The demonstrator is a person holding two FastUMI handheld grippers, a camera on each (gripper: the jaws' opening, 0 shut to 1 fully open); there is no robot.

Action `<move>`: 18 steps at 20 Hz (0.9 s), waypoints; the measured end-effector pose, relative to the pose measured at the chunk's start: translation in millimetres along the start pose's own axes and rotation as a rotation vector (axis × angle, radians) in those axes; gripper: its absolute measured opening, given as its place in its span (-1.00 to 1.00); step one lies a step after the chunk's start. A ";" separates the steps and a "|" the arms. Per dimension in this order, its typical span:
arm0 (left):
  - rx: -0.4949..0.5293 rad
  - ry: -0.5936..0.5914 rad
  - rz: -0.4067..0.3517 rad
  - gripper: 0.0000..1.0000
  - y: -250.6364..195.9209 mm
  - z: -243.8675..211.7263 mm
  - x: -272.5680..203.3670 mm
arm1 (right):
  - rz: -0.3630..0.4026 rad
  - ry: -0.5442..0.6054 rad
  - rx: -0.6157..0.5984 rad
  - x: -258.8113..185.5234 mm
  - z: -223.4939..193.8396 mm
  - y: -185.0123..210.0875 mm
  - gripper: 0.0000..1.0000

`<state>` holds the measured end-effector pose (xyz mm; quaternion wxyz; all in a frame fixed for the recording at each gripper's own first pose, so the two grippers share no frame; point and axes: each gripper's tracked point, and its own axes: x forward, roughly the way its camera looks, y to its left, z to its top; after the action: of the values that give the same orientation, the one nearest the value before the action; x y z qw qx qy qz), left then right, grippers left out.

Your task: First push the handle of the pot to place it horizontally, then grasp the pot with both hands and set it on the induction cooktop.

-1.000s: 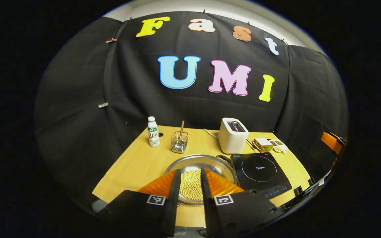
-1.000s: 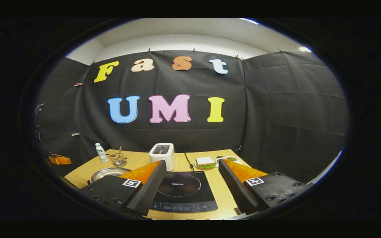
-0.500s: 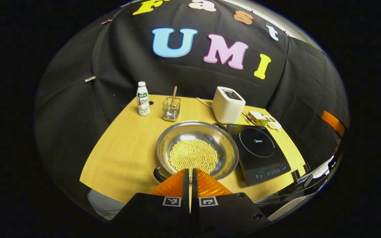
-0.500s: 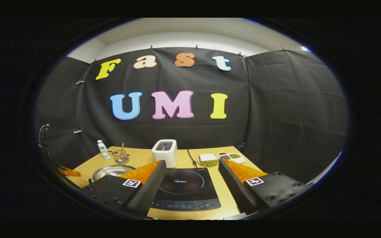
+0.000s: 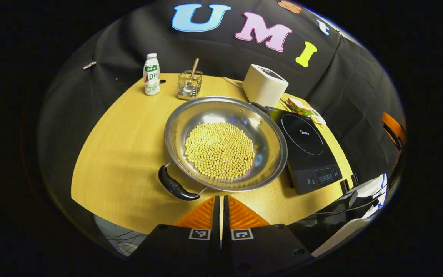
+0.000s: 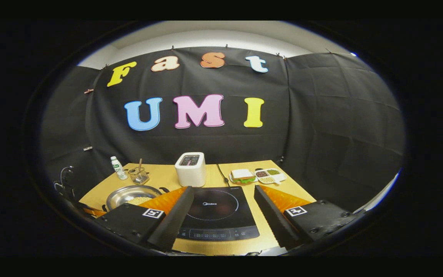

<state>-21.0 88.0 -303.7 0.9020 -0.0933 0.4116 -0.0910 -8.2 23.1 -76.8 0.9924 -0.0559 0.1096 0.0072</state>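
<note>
A wide steel pot (image 5: 267, 150) holding yellow beans (image 5: 220, 150) rests on the wooden table (image 5: 121, 154), left of the black induction cooktop (image 5: 306, 150). Its near black handle (image 5: 176, 187) points toward the front left edge; the far handle (image 5: 258, 106) lies by the toaster. My left gripper (image 5: 220, 200) is shut with nothing in it, its tips just short of the pot's near rim, right of the near handle. In the right gripper view my right gripper (image 6: 223, 202) hangs open over the cooktop (image 6: 217, 213) front, with the pot (image 6: 123, 194) off to its left.
A white toaster (image 5: 264, 84), a small bottle (image 5: 151, 74) and a wire holder with a spoon (image 5: 189, 82) stand along the table's back. A sandwich plate (image 6: 241, 177) and a small dish (image 6: 269, 175) sit at the back right. The table's front edge lies just below the left fingers.
My left gripper went from open to shut, rose and tilted downward, so the whole pot and its near handle came into sight. The right gripper lifted slightly and stayed open.
</note>
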 end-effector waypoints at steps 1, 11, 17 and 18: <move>0.005 0.015 -0.003 -0.89 1.8 -0.6 5.6 | 0.000 0.006 -0.003 1.1 -1.8 1.6 0.97; -0.003 0.113 -0.015 -0.89 34.5 6.2 33.8 | 0.015 0.037 -0.026 14.4 -12.4 23.7 0.97; -0.016 0.121 0.014 -0.90 69.6 16.8 41.8 | 0.018 0.053 -0.028 29.0 -14.7 33.9 0.97; -0.023 0.121 0.024 -0.90 76.7 19.8 42.8 | 0.021 0.053 -0.030 30.5 -14.2 36.2 0.97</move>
<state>28.3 153.6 -340.7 0.8754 -0.0930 0.4673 -0.0811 17.6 57.5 -101.2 0.9881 -0.0697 0.1361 0.0175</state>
